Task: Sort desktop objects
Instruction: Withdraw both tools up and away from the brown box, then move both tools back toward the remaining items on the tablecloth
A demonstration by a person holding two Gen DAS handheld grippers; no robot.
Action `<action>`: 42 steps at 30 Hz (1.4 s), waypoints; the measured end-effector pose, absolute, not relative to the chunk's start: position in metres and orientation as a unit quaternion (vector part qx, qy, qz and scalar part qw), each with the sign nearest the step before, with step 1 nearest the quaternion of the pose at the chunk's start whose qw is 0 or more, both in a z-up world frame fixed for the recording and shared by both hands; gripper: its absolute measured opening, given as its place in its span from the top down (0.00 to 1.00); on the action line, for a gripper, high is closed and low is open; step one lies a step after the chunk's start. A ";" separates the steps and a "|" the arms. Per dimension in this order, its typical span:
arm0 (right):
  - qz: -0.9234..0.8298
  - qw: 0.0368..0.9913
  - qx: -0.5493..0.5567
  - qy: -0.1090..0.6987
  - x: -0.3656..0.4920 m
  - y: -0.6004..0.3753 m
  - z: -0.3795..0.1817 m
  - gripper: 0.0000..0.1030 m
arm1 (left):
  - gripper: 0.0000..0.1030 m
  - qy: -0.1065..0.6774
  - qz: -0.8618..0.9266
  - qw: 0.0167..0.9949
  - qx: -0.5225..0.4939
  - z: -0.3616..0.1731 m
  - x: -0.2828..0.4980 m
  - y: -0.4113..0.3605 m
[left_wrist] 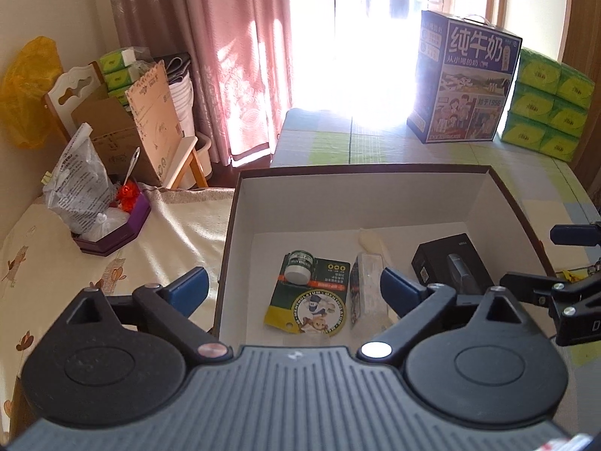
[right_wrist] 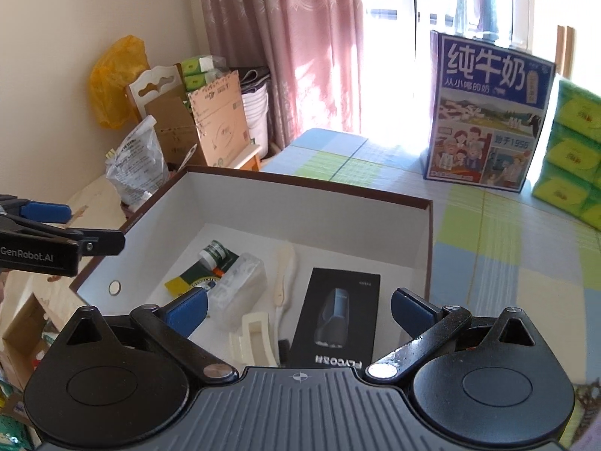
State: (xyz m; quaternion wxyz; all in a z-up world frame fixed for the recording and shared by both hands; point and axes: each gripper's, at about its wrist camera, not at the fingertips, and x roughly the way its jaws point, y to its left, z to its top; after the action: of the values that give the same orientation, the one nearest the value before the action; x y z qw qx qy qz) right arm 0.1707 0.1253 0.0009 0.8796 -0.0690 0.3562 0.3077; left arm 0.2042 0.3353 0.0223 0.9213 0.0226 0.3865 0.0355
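Left gripper (left_wrist: pixel 293 289) nearest, jaws wide, empty, above box (left_wrist: pixel 375 168). Right gripper (right_wrist: pixel 298 310) likewise wide, empty. Balm card (left_wrist: pixel 310 302), clear case (left_wrist: pixel 366 287), shaver pack (right_wrist: pixel 336 319), comb (right_wrist: pixel 283 274) lie inside box, apparently sorted.

We cannot read the window (left_wrist: pixel 360 18) at top centre: glare. The black box (right_wrist: pixel 334 319) is partly hidden behind the gripper body, lower centre.
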 end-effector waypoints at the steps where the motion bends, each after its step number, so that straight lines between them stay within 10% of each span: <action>1: 0.308 0.880 -0.072 0.354 0.167 0.124 0.002 0.02 | 0.06 0.384 0.038 0.922 0.022 0.024 0.199 0.335; 42: 0.307 0.878 -0.098 0.353 0.094 0.038 0.008 0.02 | 0.01 0.399 0.042 0.916 -0.016 0.032 0.094 0.267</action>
State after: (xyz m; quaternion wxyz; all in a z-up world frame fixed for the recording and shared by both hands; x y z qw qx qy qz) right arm 0.0940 0.0383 0.0083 0.8782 -0.0981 0.3534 0.3070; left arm 0.0936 0.2674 0.0316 0.9160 -0.0156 0.3988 0.0415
